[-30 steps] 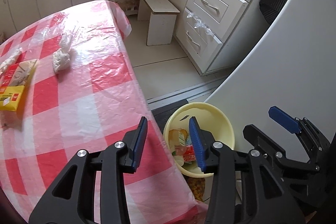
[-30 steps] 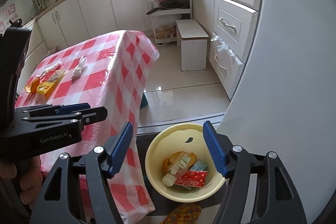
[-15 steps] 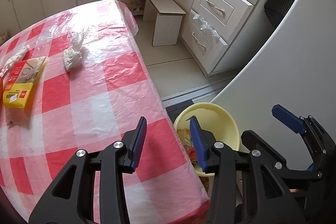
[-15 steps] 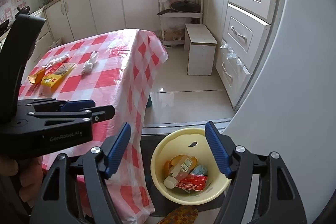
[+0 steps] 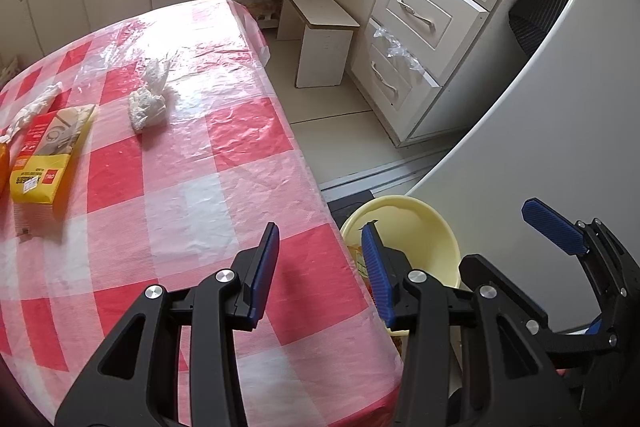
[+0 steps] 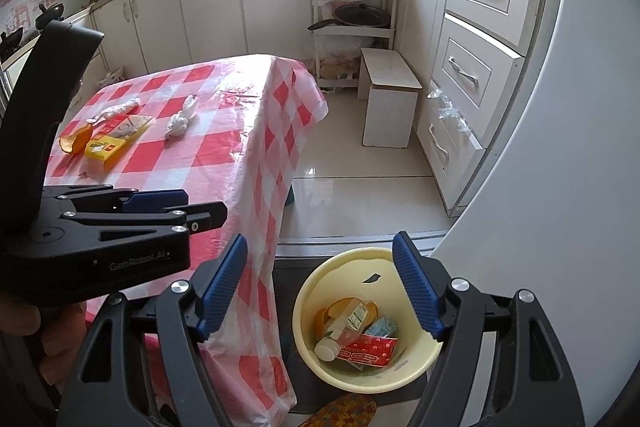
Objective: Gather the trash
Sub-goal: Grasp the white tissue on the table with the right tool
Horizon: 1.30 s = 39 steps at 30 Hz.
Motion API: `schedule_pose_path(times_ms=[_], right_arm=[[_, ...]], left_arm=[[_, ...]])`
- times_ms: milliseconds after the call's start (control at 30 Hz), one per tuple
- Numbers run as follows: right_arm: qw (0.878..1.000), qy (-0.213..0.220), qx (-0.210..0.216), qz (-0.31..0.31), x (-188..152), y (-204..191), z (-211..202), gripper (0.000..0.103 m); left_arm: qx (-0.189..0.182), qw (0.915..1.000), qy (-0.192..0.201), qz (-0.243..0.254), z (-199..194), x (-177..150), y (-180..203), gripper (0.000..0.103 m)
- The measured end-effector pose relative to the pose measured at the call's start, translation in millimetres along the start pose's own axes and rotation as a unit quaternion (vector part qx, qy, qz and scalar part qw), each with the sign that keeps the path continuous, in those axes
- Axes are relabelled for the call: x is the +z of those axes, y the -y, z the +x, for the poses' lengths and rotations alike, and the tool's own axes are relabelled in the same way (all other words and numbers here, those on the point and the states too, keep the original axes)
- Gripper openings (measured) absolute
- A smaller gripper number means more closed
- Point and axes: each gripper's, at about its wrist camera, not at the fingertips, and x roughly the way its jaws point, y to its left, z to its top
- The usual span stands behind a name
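Swinging away from the floor, the left wrist view now takes in more of the red-and-white checked table than a second ago, the yellow basin sliding toward its lower right edge while the crumpled white tissue and the yellow packet have drifted nearer the middle. Over the basin, the right gripper hangs with its jaws opening and nothing between them, a pose that suggests a piece has just been let go there; a plastic bottle, a red carton and orange peel already lie inside the basin, which stands on a dark mat on the floor beside the table's corner, handy for drops from either hand. Above the tablecloth's near edge, the left gripper is held with its jaws partly apart and empty, apparently readied for the next pick. Trash still waiting on the table includes the tissue, a twisted white wrapper, the yellow packet and a scrap of orange peel. Raised lettering on the left gripper's body reads "GenRobot.AI"; the packet's and carton's print is too small to read.
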Motion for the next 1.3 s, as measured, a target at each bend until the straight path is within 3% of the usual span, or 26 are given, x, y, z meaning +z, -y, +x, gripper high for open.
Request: schedule_pose_path(times_ms=[333,567,700,800,867,1000,1100,1200,1300], right_arm=[[1.000,0.004,0.011,-0.017,7.6,-17.6,-1.2,0.073],[0.999,0.004,0.025,-0.038,14.8,-40.0,2.7,0.076],[0.998,0.002,0.034,-0.047,18.6,-55.8,10.8,0.077],[0.998,-0.004,0.042,-0.051,21.0,-70.3,22.9,0.077],[0.997,-0.009,0.048,-0.055,23.2,-78.8,30.3,0.077],[0.996,-0.009,0.061,-0.065,30.9,-96.4,40.1,0.077],[0.995,-0.005,0.073,-0.072,36.4,-106.8,45.2,0.077],[0.994,0.002,0.079,-0.079,42.9,-114.6,49.2,0.077],[0.994,0.005,0.082,-0.074,53.2,-118.8,58.0,0.077]], left_arm=[[0.015,0.9998,0.006,-0.011,-7.9,-0.3,-22.7,0.041],[0.062,0.9968,0.041,-0.030,-30.8,4.3,-61.1,0.043],[0.107,0.9885,0.074,-0.077,-47.0,22.4,-106.3,0.047],[0.136,0.9765,0.099,-0.135,-60.3,42.1,-151.9,0.051],[0.162,0.9642,0.114,-0.176,-64.7,57.0,-187.1,0.053],[0.182,0.9539,0.100,-0.216,-51.1,80.0,-240.5,0.057],[0.206,0.9414,0.091,-0.251,-38.2,89.6,-277.7,0.057],[0.221,0.9375,0.086,-0.255,-27.3,97.6,-296.0,0.057],[0.219,0.9423,0.073,-0.242,-14.5,106.1,-304.9,0.060]])
